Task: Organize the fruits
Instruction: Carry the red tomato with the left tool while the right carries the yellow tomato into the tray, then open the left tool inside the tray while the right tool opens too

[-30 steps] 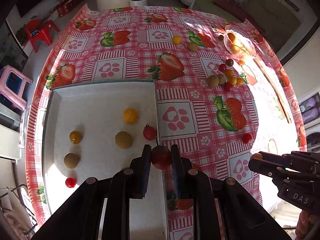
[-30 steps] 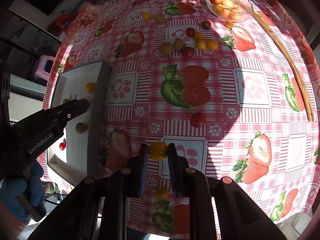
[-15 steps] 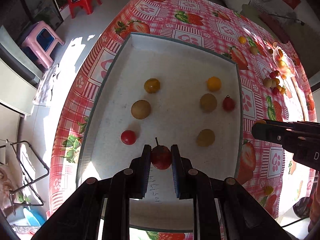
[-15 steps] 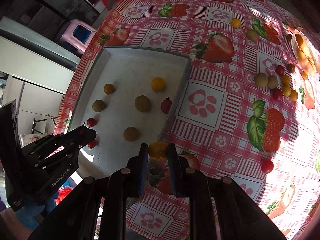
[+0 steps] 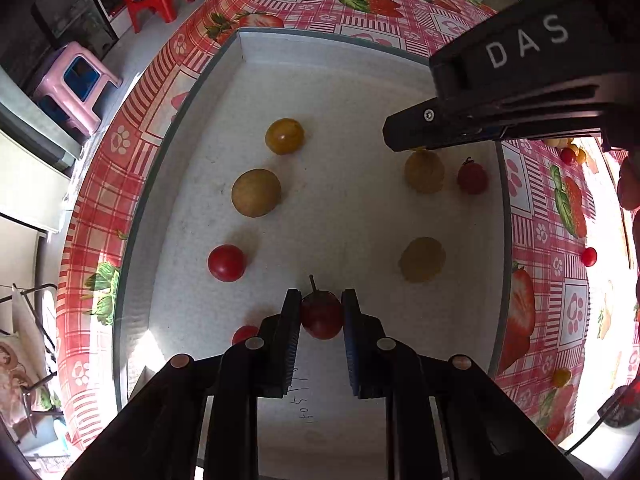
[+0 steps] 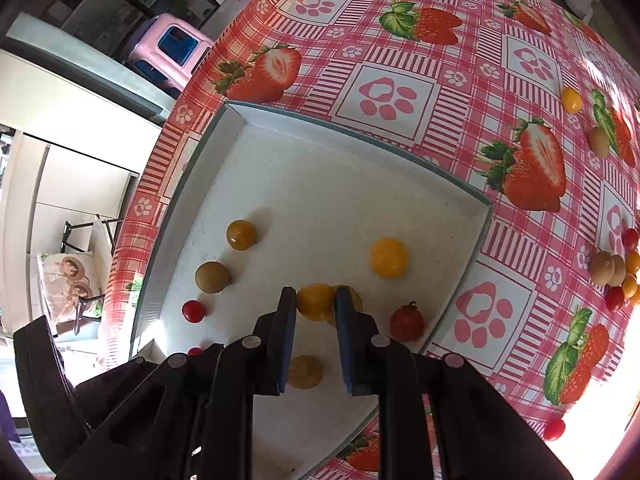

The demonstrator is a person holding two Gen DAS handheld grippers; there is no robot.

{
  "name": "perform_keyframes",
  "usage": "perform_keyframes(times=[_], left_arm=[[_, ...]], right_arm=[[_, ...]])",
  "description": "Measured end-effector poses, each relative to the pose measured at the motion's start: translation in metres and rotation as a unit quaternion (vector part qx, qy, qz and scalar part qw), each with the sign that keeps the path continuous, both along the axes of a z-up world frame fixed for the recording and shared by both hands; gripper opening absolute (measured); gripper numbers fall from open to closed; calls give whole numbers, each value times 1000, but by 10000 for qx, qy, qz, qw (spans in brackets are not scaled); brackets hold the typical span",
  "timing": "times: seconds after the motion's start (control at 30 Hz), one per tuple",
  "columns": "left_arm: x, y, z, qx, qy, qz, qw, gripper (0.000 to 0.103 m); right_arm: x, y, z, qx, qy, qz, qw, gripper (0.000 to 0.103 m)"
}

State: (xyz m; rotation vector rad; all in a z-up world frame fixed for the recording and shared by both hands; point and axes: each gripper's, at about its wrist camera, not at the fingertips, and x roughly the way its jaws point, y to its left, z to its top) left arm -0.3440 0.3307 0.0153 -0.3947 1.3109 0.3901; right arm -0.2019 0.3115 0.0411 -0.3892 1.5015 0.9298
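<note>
My left gripper is shut on a red cherry tomato with a stem, held low over the near part of the white tray. My right gripper is shut on a yellow cherry tomato above the tray; its black body also shows at the upper right of the left wrist view. Several small fruits lie in the tray: a yellow one, a tan one, a red one, a tan one and a stemmed red one.
The round table wears a red checked cloth with strawberries. A cluster of loose small fruits lies on the cloth to the right, with a yellow one and a tan one farther back. A pink stool stands on the floor.
Both grippers have come over the tray from the cloth at its right, each still holding its tomato. The right gripper has moved in above the tray's far right part.
</note>
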Motion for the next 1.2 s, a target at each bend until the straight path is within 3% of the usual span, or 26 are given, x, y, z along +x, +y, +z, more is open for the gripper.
perform_keyframes(times=[0.23,0.3,0.33,0.37,0.4,0.5,0.6,0.73,0.83,0.87,1.13,1.2], left_arm=[[2,-5,-1,148,37,-148,9998,22],[3,-7,-1,146,48,-162,9998,27],[5,-8,0,172,50,-154,9997,40],[6,-9,1,237,49,-137,9996,62],[6,-10,4,338,12,-117,9994,68],[7,-12,9,382,-13,-153,9992,68],[7,-14,11,382,54,-172,9991,68],[1,-15,15,361,166,-136,9991,68],[-9,-15,22,353,102,-87,9993,98],[-12,-16,26,395,69,-102,9991,98],[-28,-20,41,307,155,-99,9994,101],[-30,-22,46,375,121,-136,9991,101]], right_arm=[[-4,21,-23,-277,-53,292,9992,23],[-5,24,-26,-300,-94,317,9990,23],[-6,25,-26,-298,-134,349,9989,23],[-6,26,-26,-324,-155,396,9986,23],[-8,27,-26,-328,-171,430,9984,23],[-10,29,-25,-362,-114,468,9982,26],[-9,27,-17,-346,-150,451,9983,36],[-10,20,4,-192,-186,427,9987,60],[-13,12,21,-104,-274,424,9987,76],[-14,8,27,-87,-316,408,9986,80],[-29,-41,55,-335,-678,206,9969,87],[-32,-53,62,-418,-788,149,9959,96]])
